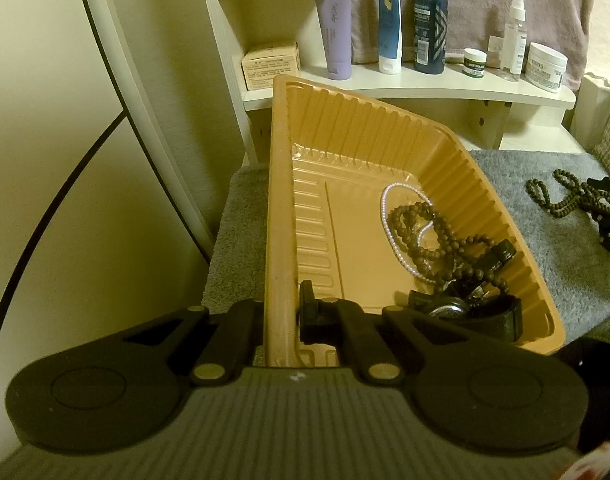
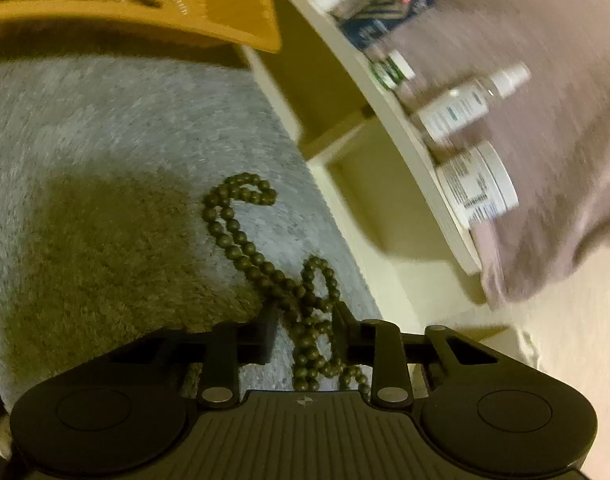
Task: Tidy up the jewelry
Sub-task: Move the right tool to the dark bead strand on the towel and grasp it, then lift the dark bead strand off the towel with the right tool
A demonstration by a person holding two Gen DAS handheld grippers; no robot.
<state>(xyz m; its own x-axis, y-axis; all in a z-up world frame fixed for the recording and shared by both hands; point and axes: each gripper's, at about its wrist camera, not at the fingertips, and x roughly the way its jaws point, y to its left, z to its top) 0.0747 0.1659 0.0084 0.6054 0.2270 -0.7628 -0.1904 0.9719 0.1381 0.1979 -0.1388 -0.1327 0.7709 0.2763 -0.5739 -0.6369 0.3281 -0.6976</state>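
An orange plastic tray point(image 1: 505, 216) is tilted on a grey towel point(image 1: 565, 264). My left gripper point(image 1: 279, 316) is shut on the tray's left rim. Inside lie a white pearl strand point(image 1: 389, 228), a brown bead necklace point(image 1: 429, 236) and a black watch point(image 1: 477, 316). A dark bead necklace point(image 2: 245, 244) lies on the towel point(image 2: 125, 120) to the right of the tray. My right gripper point(image 2: 307, 334) is open with its jaws around the near end of that necklace. The tray's corner point(image 2: 241, 36) shows at top left in the right wrist view.
A white shelf point(image 1: 425, 84) behind the tray holds tubes, bottles and jars, including a purple tube point(image 1: 337, 32) and a dark blue bottle point(image 1: 429, 28). A cream wall with a black cable point(image 1: 57, 204) is on the left. A mauve cloth point(image 2: 545, 160) hangs behind the shelf.
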